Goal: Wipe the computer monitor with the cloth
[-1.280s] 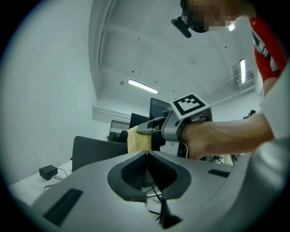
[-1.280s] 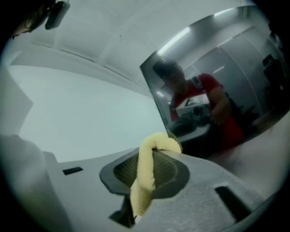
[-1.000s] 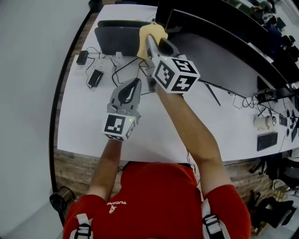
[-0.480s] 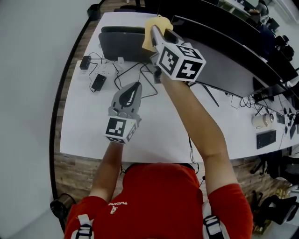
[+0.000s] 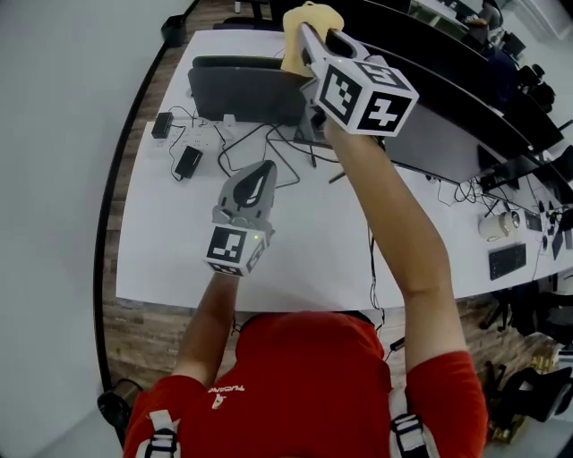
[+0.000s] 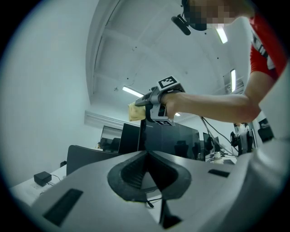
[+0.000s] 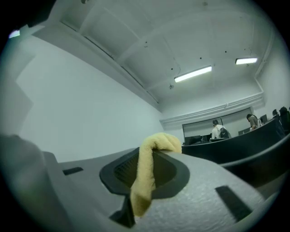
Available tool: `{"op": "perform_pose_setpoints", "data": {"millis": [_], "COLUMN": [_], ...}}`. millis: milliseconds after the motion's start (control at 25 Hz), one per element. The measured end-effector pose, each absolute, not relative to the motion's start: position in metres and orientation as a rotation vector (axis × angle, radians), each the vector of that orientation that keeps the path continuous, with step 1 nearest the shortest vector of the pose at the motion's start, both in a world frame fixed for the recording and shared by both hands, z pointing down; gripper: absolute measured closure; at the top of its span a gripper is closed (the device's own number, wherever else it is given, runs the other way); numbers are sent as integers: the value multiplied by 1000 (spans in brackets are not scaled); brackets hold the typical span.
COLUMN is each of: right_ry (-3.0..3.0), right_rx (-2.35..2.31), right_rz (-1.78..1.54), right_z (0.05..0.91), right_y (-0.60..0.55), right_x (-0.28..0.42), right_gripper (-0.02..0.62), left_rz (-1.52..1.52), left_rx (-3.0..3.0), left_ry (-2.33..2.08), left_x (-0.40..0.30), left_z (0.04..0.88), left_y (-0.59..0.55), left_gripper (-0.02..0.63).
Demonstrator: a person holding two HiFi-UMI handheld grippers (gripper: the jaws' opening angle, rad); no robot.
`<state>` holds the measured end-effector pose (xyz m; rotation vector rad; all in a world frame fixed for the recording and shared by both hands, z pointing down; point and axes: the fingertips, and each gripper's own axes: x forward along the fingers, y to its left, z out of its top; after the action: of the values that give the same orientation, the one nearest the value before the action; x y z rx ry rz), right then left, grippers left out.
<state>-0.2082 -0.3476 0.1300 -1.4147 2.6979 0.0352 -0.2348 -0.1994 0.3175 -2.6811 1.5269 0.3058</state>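
My right gripper (image 5: 309, 40) is raised high and shut on a yellow cloth (image 5: 304, 22), which hangs folded between its pads (image 7: 145, 176). In the left gripper view the cloth (image 6: 135, 111) sits at the top left corner of the dark computer monitor (image 6: 174, 140); I cannot tell if it touches. From the head view the monitor (image 5: 439, 134) stretches along the table's back right. My left gripper (image 5: 255, 179) hovers low over the white table (image 5: 170, 250), shut with nothing in it.
A second dark screen (image 5: 242, 89) stands at the back left. In front of it lie a power strip (image 5: 201, 132), a black adapter (image 5: 186, 161) and loose cables. A mug (image 5: 495, 225) and a keyboard (image 5: 507, 259) are at the far right.
My right gripper has lifted the cloth higher, up along the monitor's left edge to its top corner. The left gripper has hardly moved.
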Motion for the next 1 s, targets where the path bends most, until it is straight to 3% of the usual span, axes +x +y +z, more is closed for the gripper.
{"op": "perform_pose_setpoints", "data": {"millis": [280, 1000], "right_ry": [2724, 2953], "right_rx": [-1467, -1646], "right_rz": [87, 276], "right_z": [99, 122], "right_y": [-360, -361], "right_x": [-181, -129], "right_gripper": [537, 537], "left_rz": [305, 286], "left_rx": [-2699, -2704], "left_ry": [1505, 1490], "left_x": [-229, -209], "left_z": [320, 321], "left_y": [-195, -192], "left_gripper": [595, 595]}}
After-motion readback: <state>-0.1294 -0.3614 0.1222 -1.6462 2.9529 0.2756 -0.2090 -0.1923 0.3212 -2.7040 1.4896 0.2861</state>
